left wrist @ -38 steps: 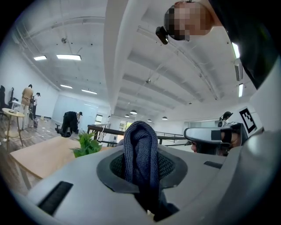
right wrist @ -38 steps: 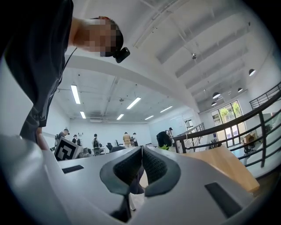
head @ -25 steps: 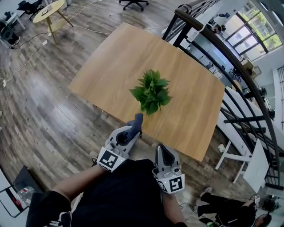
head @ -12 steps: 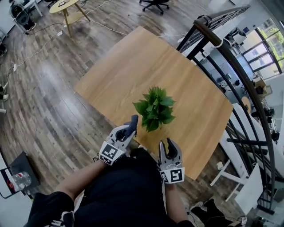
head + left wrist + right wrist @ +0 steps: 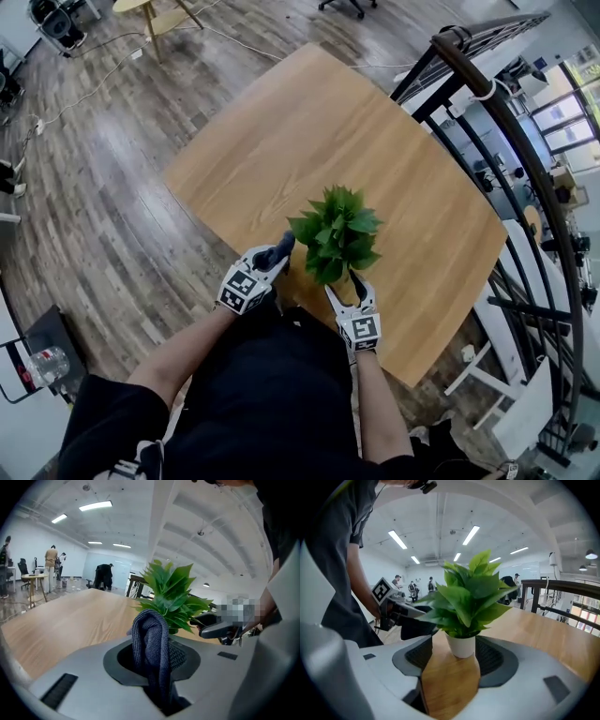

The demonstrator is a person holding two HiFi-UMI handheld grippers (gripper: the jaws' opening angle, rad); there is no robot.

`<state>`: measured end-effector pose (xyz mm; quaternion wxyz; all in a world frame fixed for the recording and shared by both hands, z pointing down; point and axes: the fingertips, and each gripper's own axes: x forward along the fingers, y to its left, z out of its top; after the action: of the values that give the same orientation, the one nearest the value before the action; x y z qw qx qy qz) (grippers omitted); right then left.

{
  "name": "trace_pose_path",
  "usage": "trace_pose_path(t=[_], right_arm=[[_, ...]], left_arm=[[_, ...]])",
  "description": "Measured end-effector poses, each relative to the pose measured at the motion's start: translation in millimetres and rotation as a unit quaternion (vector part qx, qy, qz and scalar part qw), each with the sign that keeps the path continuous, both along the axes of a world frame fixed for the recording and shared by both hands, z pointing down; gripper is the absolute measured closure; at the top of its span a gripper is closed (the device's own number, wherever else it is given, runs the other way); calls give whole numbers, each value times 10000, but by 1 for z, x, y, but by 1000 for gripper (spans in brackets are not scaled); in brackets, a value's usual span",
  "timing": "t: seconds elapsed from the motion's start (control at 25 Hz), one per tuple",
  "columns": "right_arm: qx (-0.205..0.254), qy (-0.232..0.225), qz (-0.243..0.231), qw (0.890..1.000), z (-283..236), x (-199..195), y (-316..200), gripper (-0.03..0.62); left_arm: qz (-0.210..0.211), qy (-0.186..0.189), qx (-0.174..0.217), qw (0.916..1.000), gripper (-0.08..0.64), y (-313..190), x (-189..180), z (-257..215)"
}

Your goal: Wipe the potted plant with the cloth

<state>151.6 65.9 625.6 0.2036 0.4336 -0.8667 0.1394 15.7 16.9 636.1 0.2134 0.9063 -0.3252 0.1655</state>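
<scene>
Potted plant with broad green leaves (image 5: 337, 234) stands upright on the light wooden bench (image 5: 281, 131), close to its near edge, with grey-brown plank floor (image 5: 94, 197) to the left. Left claw (image 5: 284, 247) is pressed together on a dark blue-grey knitted cloth (image 5: 151, 641), which sticks up between the jaws just left of the leaves. Right claw (image 5: 345, 284) is spread, and its jaws have just been opening. The plant's small white pot (image 5: 461, 645) stands on the bench between their tips with a gap at each side.
</scene>
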Motion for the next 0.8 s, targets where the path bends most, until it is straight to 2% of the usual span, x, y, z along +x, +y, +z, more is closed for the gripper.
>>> trace_pose_path(t=[0.08,0.2,0.36,0.56,0.8], right_arm=[[-106,239,39,9997,18,1,-10,318],[-240,440,95,9987,34,3,-23,284],[-264,494,-167,9983,40,-3,-32,233],[-263,588,-494,9967,44,-18,-45,232],[-357,445,-262,9980,43,-24,-55,233]], left_arm=[[276,79,-162,9995,469,-3,5,8],[788,111,-200,9966,469,-7,18,12],[1059,280,-202,9938,469,-19,27,14],[1305,469,-396,9895,469,-39,37,22],[1951,301,-379,9796,469,-31,45,24]])
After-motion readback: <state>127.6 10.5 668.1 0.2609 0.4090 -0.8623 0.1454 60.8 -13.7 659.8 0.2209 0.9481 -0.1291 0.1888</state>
